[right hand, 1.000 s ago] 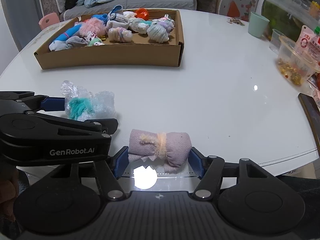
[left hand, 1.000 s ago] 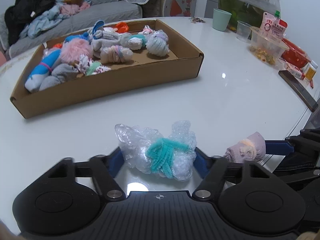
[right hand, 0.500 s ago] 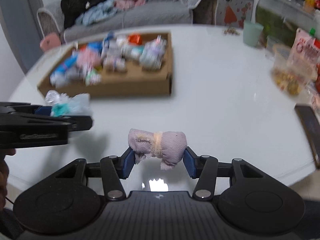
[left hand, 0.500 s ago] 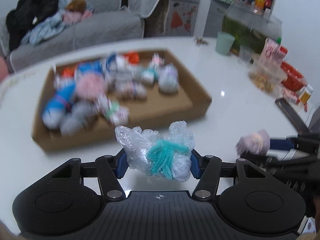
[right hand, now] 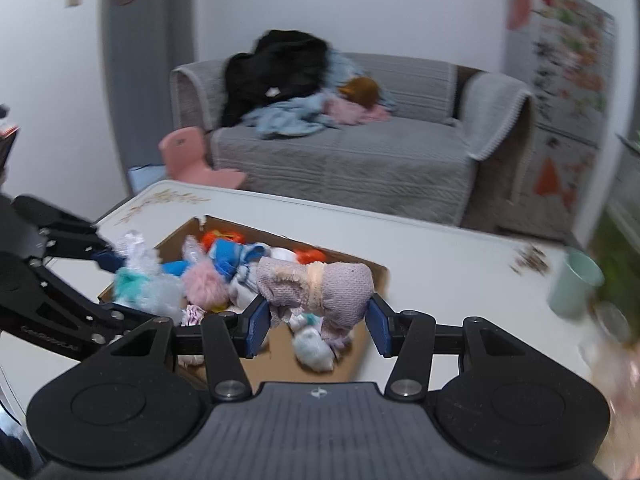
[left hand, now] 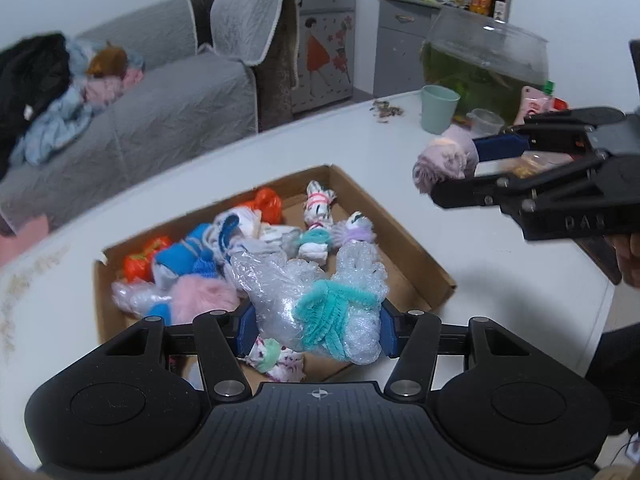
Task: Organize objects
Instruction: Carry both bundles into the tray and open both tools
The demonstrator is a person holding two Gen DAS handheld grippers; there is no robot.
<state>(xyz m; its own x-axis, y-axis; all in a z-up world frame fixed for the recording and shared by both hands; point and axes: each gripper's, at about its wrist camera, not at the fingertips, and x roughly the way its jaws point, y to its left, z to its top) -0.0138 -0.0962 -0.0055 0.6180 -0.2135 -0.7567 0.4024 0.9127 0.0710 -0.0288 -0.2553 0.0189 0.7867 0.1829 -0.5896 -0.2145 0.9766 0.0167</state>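
Left gripper (left hand: 316, 326): black two-finger tool with blue pads, tilted downward, held in the air. Jaws have just been closing; the pads now press both sides of a clear bubble-wrap bundle tied with teal fuzzy wire (left hand: 320, 304).

Right gripper (right hand: 316, 322): same build, also angled down, raised. Pads clamped on the ends of a rolled mauve knitted cloth bound with a pale band (right hand: 316, 286), which lies crosswise between them.

A hand (left hand: 628, 254) grips the right tool's rear. Both tools are side by side, well apart.
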